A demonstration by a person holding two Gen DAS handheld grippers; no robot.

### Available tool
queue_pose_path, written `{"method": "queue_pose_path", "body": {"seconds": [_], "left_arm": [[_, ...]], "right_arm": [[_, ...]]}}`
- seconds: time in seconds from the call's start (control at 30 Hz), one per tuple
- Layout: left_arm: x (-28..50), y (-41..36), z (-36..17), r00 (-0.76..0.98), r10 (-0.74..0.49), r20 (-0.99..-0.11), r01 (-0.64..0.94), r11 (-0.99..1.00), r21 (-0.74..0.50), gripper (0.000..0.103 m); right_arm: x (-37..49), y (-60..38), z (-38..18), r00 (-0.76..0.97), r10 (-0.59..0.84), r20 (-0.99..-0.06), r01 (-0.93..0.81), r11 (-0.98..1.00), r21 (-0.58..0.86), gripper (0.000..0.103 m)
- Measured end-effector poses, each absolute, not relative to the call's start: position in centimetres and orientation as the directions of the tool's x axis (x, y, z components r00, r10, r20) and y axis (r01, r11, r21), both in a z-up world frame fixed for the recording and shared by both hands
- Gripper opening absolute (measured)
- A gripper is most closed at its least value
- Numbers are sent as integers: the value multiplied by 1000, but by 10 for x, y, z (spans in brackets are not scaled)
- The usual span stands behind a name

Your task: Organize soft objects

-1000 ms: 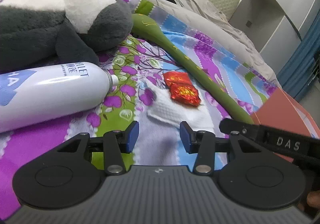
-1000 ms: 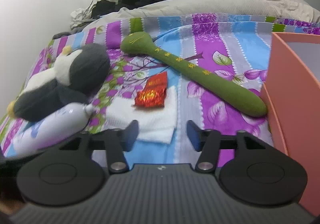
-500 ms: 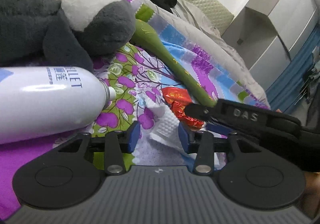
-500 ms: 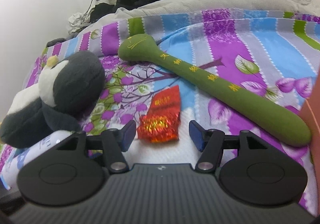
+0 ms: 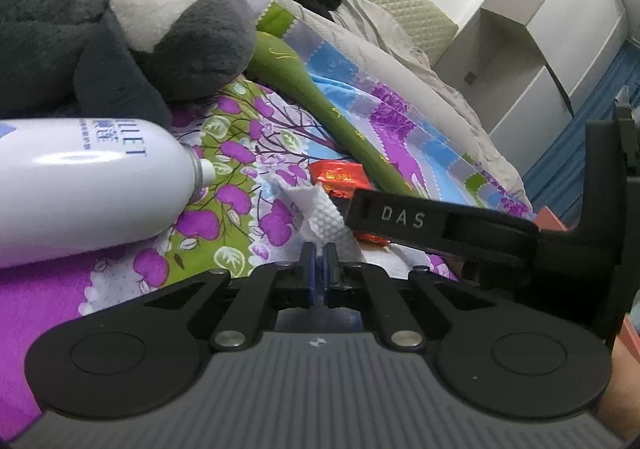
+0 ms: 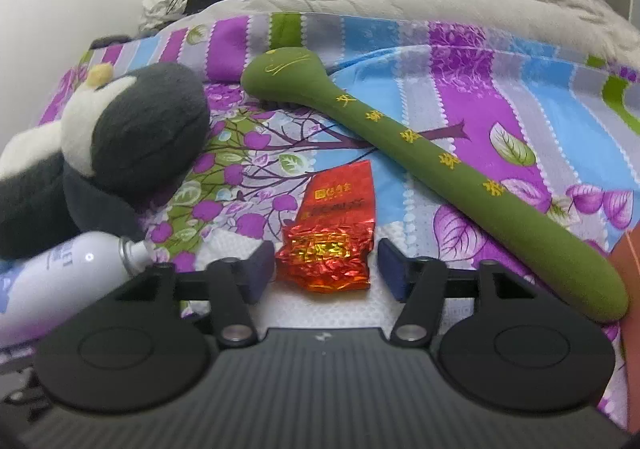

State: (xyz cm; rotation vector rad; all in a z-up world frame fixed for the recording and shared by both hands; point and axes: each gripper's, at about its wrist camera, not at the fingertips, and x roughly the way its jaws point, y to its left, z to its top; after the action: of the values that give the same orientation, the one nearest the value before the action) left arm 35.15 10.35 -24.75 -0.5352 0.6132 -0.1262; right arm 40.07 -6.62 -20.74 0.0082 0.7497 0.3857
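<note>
On bedspread, left gripper point(image 5: 319, 267) jaws pinched on white tissue point(image 5: 326, 223) edge, bunched at 12 o'clock of its tips. Right gripper point(image 6: 326, 265) jaws spread wide, straddling red foil packet point(image 6: 326, 249) lying on the tissue. Prob best: close right on packet & lift it off first, then pull tissue w/o tearing.

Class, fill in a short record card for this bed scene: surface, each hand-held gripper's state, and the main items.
surface: patterned bedspread
left hand-held gripper: shut on white cloth
right hand-held gripper: open, straddling red foil packet
packet position: lying on the white cloth
plush penguin: lying beside white spray can
green plush stick: lying diagonally
</note>
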Motion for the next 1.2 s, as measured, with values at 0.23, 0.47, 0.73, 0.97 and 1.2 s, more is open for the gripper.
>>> {"method": "queue_pose_path", "body": {"seconds": [0.23, 0.47, 0.73, 0.97, 1.2], "left_arm": [[346, 106, -243, 811, -268, -519, -63, 843, -534, 3], [329, 111, -229, 800, -256, -542, -100, 835, -541, 3], [287, 108, -207, 791, -259, -554, -112, 829, -548, 2], [237, 103, -190, 760, -260, -595, -153, 819, -553, 2], [181, 97, -171, 728, -251, -638, -181, 827, -532, 2]], "right_arm": [[395, -72, -198, 679, 326, -657, -327, 937, 127, 53], [375, -87, -181, 691, 307, -654, -315, 943, 110, 53], [335, -102, -163, 689, 284, -667, -303, 949, 91, 53], [286, -109, -141, 667, 277, -691, -330, 942, 60, 53], [231, -122, -129, 650, 264, -713, -371, 929, 6, 53]]}}
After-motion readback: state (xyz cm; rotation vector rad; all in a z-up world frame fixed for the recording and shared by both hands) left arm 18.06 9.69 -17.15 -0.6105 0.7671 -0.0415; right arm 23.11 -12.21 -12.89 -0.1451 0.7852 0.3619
